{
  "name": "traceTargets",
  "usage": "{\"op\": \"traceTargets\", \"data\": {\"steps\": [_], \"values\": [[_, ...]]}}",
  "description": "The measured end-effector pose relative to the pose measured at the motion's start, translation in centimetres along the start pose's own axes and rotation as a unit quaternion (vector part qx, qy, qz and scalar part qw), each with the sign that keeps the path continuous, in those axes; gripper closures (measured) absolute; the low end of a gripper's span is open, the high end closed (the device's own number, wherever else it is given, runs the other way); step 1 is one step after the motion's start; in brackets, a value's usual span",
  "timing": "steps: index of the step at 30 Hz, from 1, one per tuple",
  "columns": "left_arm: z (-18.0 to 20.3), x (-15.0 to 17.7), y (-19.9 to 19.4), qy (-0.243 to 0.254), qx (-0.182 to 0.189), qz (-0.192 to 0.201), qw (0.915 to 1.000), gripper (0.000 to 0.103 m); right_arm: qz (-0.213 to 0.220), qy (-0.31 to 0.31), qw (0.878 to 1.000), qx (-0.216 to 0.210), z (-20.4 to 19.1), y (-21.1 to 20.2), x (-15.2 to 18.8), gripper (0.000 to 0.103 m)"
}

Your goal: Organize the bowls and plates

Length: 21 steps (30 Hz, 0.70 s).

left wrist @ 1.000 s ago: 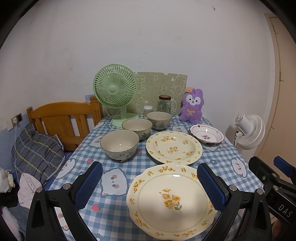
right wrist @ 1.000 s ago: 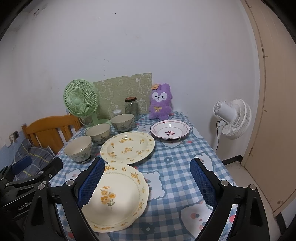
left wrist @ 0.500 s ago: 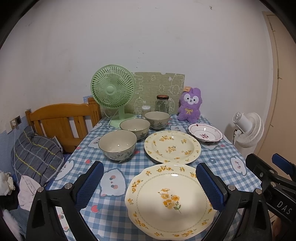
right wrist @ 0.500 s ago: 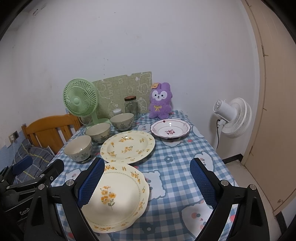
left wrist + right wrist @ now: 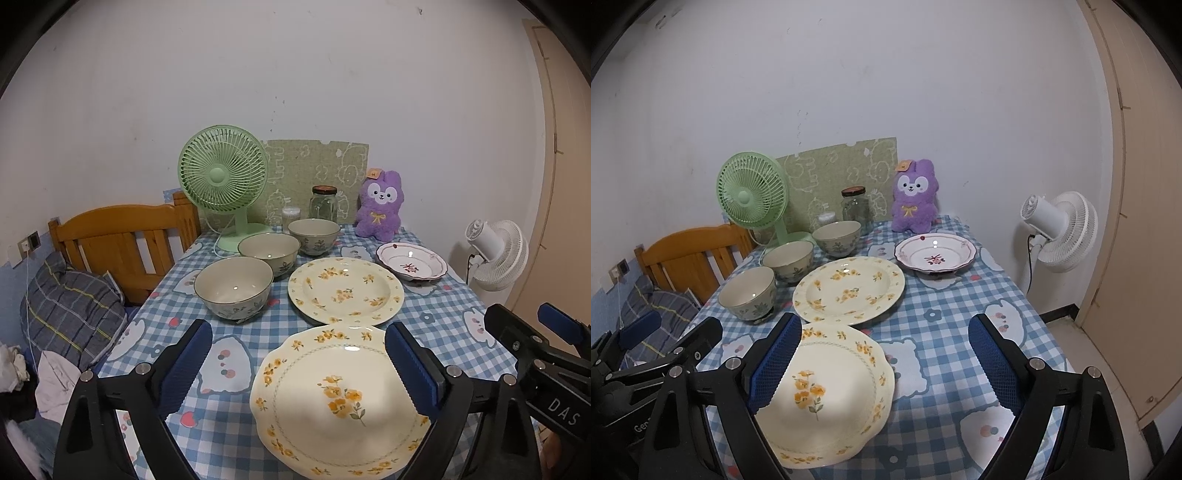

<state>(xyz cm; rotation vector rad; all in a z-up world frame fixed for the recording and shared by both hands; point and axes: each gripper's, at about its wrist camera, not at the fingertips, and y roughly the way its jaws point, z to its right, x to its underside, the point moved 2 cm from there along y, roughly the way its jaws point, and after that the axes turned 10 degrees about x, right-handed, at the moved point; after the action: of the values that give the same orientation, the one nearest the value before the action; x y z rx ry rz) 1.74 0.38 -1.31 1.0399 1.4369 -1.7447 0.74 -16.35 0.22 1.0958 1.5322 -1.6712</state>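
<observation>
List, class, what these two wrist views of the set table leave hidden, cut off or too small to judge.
- Near plate: right rim behind the left hand-held gripper pad; left rim in the right wrist view behind the right hand-held gripper pad.
- Small white container, right wrist view: partly behind the far bowl; contents too small.
- Glass jar: contents unclear.
- Table front edge: cut off by the frame.

near plate [image 5: 343, 402] cut off below

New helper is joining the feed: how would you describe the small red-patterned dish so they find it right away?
Start at the purple plush rabbit standing by the wall at the back of the checked table. Just in front of it sits the small dish. Unlike the two yellow-flowered plates, it is white with a dark wavy rim and a red flower in its middle.
</observation>
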Motion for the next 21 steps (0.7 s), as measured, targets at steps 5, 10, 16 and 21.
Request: {"op": "traceTargets", "data": {"steps": [5,10,16,21], "values": [[-0.4,0.4,1.1,-0.002,-0.003,-0.012,0.9999,0.011,-0.015,-0.005,1.0,-0.003,-0.8,1.4,0.3,0.013],[-0.8,0.8,2.3,-0.004,-0.003,-0.027,0.9996,0.014,-0.034,-0.016,0.999,-0.009,-1.7,3.0,0.7,0.019],[-1.5,1.5,4.2,-0.005,-0.006,-0.049,0.9988,0.018,-0.062,-0.027,0.998,-0.018,-2.7,5.1,1.4,0.022],[-2.2,2.2,5.6,-0.009,-0.01,-0.07,0.9975,0.02,-0.086,-0.031,0.996,-0.022,-3.4,6.9,2.1,0.025]]}}
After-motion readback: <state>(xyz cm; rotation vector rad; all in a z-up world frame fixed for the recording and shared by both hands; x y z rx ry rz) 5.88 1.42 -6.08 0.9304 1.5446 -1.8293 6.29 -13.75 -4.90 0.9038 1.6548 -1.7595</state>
